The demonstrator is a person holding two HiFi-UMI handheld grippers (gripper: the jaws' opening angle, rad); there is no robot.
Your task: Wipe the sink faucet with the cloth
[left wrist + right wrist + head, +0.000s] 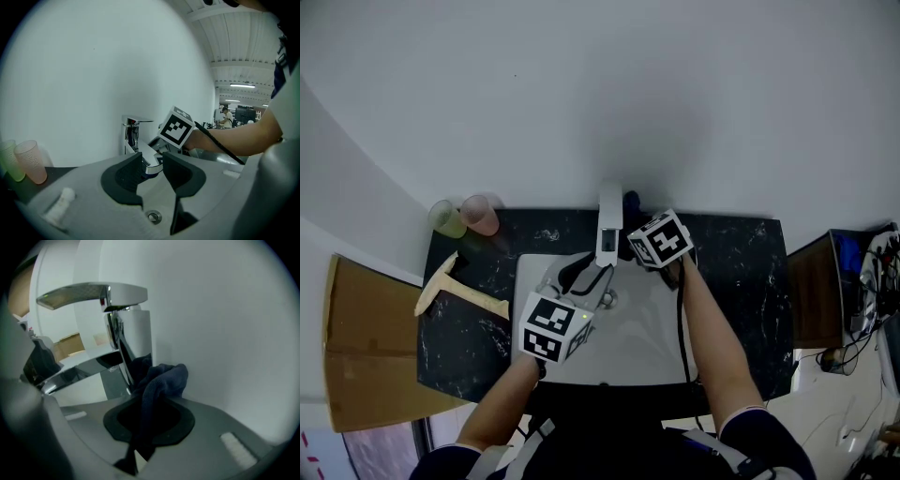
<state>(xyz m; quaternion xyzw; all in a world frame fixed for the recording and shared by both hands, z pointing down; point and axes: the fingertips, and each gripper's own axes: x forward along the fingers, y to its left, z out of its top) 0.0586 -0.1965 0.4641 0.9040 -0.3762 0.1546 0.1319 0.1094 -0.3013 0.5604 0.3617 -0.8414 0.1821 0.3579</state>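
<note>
A chrome faucet [609, 223] stands at the back of the white sink [642, 333]. My left gripper [595, 277] reaches in from the front. In the left gripper view its jaws [152, 164] sit on either side of the spout's end [151, 165], which fills the gap between them. My right gripper [636, 234] comes in from the right, shut on a dark blue cloth [159, 380]. The bunched cloth lies against the lower right side of the faucet body [136, 333], under the lever [93, 291]. The spout [82, 371] runs off to the left in that view.
A green cup [447, 218] and a pink cup [480, 214] stand at the back left of the black marble counter [741, 272]. A wooden tool [450, 292] lies left of the sink. Brown cardboard [356, 347] lies further left. The white wall is close behind the faucet. The drain [153, 216] is below the jaws.
</note>
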